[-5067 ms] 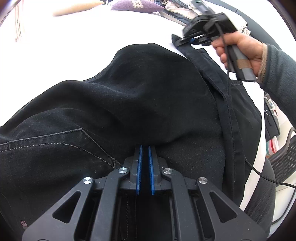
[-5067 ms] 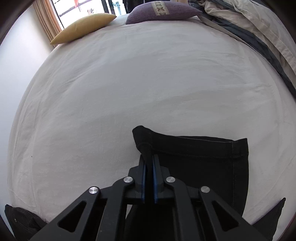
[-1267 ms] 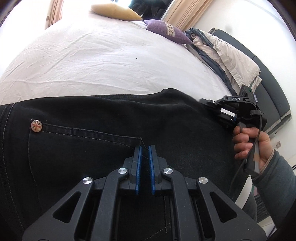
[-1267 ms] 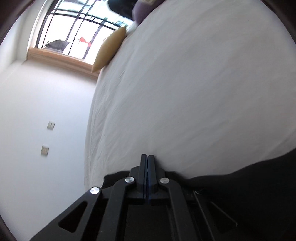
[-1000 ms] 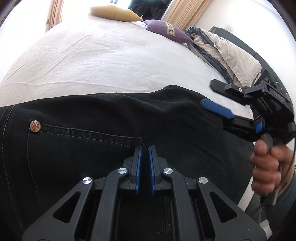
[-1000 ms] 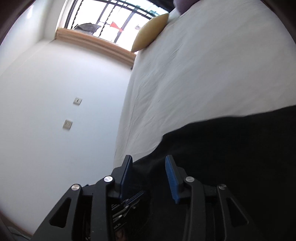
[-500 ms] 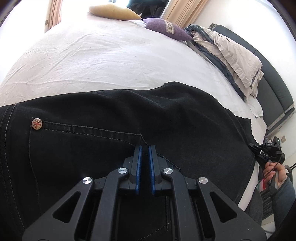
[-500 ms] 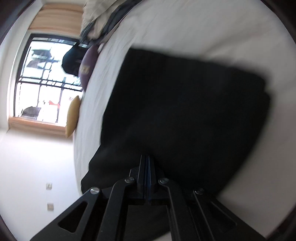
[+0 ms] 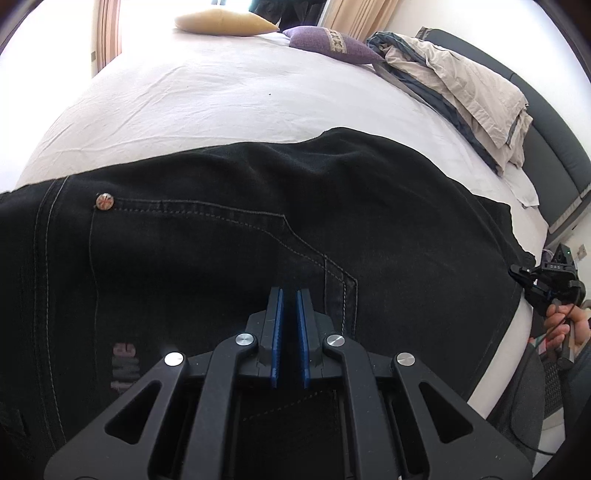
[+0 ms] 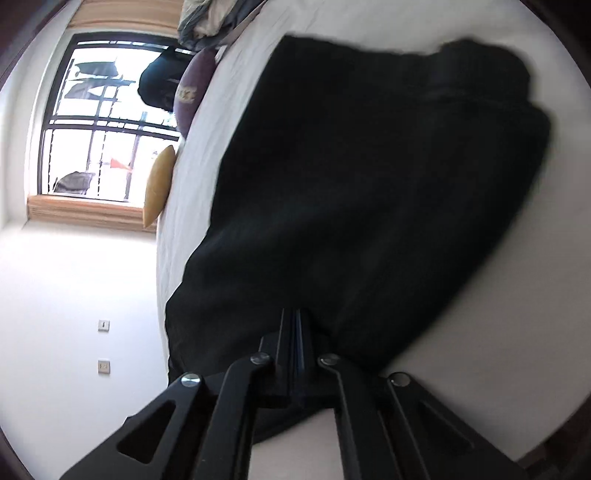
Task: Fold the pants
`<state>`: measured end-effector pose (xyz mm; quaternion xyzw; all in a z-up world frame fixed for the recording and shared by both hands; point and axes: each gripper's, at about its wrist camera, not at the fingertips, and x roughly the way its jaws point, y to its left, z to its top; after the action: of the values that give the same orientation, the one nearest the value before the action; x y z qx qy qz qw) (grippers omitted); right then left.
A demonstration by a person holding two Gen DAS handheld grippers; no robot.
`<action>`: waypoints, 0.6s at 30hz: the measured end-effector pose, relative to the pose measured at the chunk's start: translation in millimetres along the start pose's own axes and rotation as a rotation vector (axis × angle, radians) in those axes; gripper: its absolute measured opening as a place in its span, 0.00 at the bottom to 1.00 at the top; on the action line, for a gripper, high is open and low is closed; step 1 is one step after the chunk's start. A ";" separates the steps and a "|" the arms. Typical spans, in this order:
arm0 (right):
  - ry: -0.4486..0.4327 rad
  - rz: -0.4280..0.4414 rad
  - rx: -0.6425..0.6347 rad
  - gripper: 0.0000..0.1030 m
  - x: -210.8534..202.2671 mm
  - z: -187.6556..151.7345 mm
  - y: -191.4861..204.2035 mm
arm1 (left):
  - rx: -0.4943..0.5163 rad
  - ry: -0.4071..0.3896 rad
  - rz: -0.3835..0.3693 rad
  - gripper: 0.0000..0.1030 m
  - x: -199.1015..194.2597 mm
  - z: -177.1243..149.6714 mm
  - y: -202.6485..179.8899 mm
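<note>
Right-wrist view: pants (image 10: 369,184) apparently pinched by claw (image 10: 297,325).

White-sheeted bed (image 9: 229,92); yellow pillow (image 9: 221,23), purple cushion (image 9: 332,44), rumpled bedding (image 9: 461,85); barred window (image 10: 99,122), white wall (image 10: 66,314).

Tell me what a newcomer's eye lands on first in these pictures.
The big black denim pants, folded and spread across the near part of the white-sheeted bed, fill both views. Next comes the round metal rivet at the pocket corner, left in the left wrist view. At the far end of the bed lie a yellow cushion and a purple cushion.
</note>
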<state>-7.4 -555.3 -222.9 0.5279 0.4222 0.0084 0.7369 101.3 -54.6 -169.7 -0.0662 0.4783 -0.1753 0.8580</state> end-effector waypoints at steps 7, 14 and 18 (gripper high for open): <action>-0.175 -0.133 -0.097 0.46 -66.6 -4.5 25.7 | 0.027 -0.004 0.008 0.07 -25.0 -4.8 -20.9; 0.263 0.170 -0.329 0.56 84.4 -96.6 157.6 | 0.071 0.017 -0.015 0.07 -4.2 16.2 -46.7; 0.356 0.062 -0.279 0.28 132.2 -106.1 138.5 | -0.057 0.031 -0.043 0.07 -6.0 5.0 2.3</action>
<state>70.8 -351.6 -204.3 0.4236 0.5238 0.1823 0.7162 103.2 -50.6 -162.9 -0.0983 0.4950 -0.1808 0.8442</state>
